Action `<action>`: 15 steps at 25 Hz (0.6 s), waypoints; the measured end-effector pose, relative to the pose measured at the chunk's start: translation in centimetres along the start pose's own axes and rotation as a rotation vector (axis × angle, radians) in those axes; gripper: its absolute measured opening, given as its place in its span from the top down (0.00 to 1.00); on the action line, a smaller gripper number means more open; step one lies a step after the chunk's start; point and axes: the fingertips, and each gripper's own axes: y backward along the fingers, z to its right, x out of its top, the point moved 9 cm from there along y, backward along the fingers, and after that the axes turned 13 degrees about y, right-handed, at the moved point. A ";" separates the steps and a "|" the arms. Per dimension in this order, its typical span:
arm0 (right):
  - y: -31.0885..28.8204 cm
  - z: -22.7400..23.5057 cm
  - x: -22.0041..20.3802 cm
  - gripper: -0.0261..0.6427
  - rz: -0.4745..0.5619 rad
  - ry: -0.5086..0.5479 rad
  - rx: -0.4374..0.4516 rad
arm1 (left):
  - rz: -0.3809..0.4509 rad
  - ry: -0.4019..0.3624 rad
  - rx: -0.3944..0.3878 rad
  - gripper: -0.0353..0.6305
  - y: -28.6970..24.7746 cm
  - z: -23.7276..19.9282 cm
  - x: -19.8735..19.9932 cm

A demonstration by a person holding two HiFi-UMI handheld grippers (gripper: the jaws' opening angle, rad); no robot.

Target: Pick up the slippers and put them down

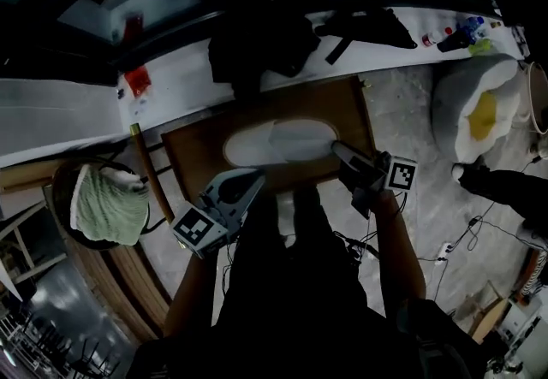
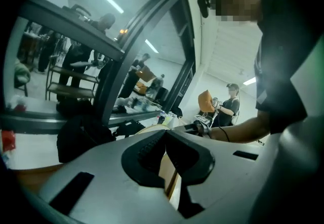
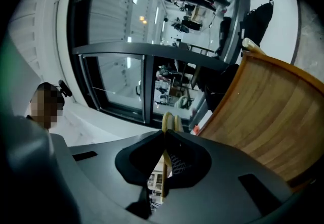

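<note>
In the middle of a brown wooden table [image 1: 193, 155], white slippers [image 1: 278, 145], lying flat and seen from above as one long oval, stretched from left to right. At their right end, the right gripper [image 1: 338, 149], clenched on the thin edge of the slippers: in the right gripper view, a pale yellowish strip pinched between the dark pads and sticking out a little past the tips, with the table board to the right behind it. At the near edge of the table, just beside the near left part of the slippers, the left gripper [image 1: 255, 180], pointing to the far right, with jaws closed together and nothing to see between the pads; in the left gripper view, only a cream shape and a brown edge beyond the tips. Behind the right gripper, a bare forearm [image 1: 394, 240]. Left of the table, a round dark basket [image 1: 58, 189] with a light green cloth [image 1: 107, 206] inside. Far behind the table, a white ledge [image 1: 51, 112] with a black bag [image 1: 257, 44] on it. To the right on the floor, a white cushion [image 1: 467, 103] with a yellow patch.
</note>
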 end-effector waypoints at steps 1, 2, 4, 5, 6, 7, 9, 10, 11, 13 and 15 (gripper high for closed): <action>-0.2 0.8 -0.3 0.91 -0.007 -0.003 -0.005 | -0.006 0.012 0.011 0.93 -0.3 -0.8 -0.7; -0.4 1.5 -0.6 0.91 -0.014 -0.006 -0.009 | -0.009 0.025 0.022 0.93 -0.6 -1.6 -1.4; -1.1 2.4 -1.1 0.91 -0.014 -0.032 -0.014 | -0.013 0.046 0.039 0.93 -1.1 -3.0 -2.5; -1.5 2.6 -1.3 0.91 -0.007 -0.057 -0.018 | -0.015 0.055 0.043 0.93 -1.3 -3.6 -3.0; -1.7 3.0 -1.6 0.91 -0.005 -0.076 -0.024 | -0.020 0.062 0.045 0.93 -1.5 -4.0 -3.5; -1.8 3.5 -1.9 0.91 -0.011 -0.083 -0.032 | -0.027 0.066 0.045 0.93 -1.8 -4.4 -4.0; -1.6 4.6 -2.4 0.91 -0.027 -0.081 -0.050 | -0.043 0.071 0.042 0.93 -2.3 -4.9 -5.0; -1.5 5.2 -2.6 0.91 -0.034 -0.077 -0.062 | -0.048 0.078 0.043 0.93 -2.5 -5.1 -5.4; -1.3 5.8 -2.9 0.91 -0.042 -0.073 -0.075 | -0.049 0.087 0.047 0.93 -2.5 -5.3 -5.8; -1.2 6.7 -3.4 0.91 -0.057 -0.066 -0.092 | -0.049 0.111 0.057 0.93 -2.5 -5.9 -6.6; -1.3 7.4 -3.8 0.91 -0.073 -0.045 -0.103 | -0.050 0.130 0.060 0.93 -2.5 -6.4 -7.4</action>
